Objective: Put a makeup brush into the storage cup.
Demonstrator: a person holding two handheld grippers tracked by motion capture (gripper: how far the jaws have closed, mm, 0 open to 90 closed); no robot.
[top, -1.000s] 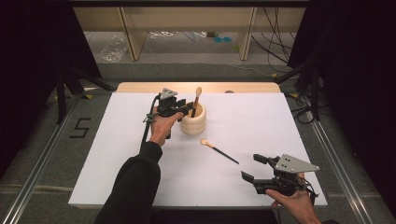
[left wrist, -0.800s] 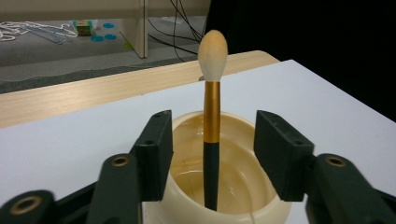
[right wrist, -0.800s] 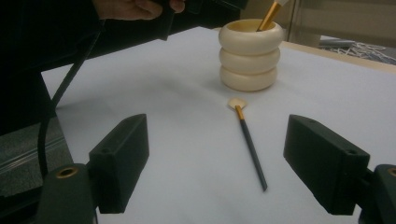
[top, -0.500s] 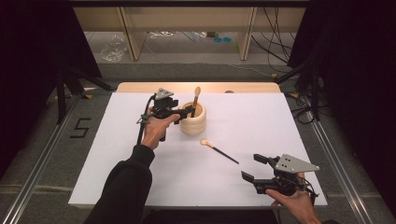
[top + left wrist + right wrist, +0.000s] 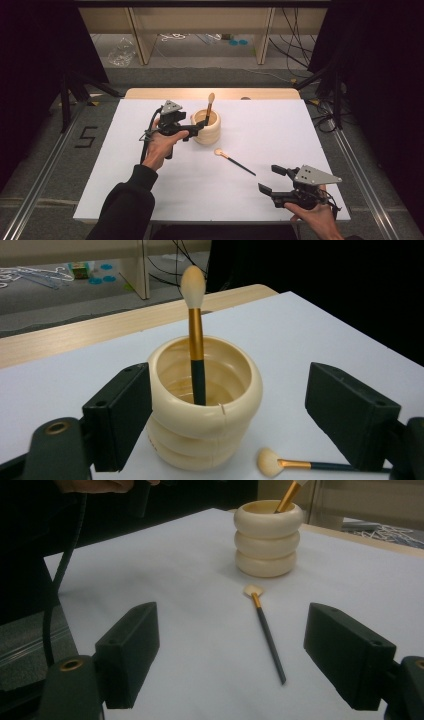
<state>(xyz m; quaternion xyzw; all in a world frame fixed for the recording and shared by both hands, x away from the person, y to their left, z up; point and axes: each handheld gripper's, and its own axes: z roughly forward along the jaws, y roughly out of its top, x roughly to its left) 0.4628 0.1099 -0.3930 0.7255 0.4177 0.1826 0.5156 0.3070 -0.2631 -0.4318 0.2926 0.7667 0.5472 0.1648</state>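
One brush (image 5: 195, 340) already stands in the cream ribbed holder (image 5: 205, 410), handle down and bristle tip up, leaning against the far side of the rim. The holder sits toward the back of the white table (image 5: 150, 195), a little left of centre. That half of the job looks done. The second brush (image 5: 234, 161) lies flat on the table just in front of the holder and apart from it, its pale fan tip toward the holder and its dark handle running out toward the person's right side — it has yet to be picked up and stood beside the first.

The left gripper (image 5: 200, 128) hangs level at the holder's left side. Its jaws have just been opening and now stand wide, one on either side of the holder in the left gripper view, with nothing pressed between them; whether the near jaw brushes the holder's wall cannot be told.

The right gripper (image 5: 274, 180) rests low at the front right of the table, jaws wide apart and empty, aimed at the lying brush — well placed, by the look of it, to take it next.
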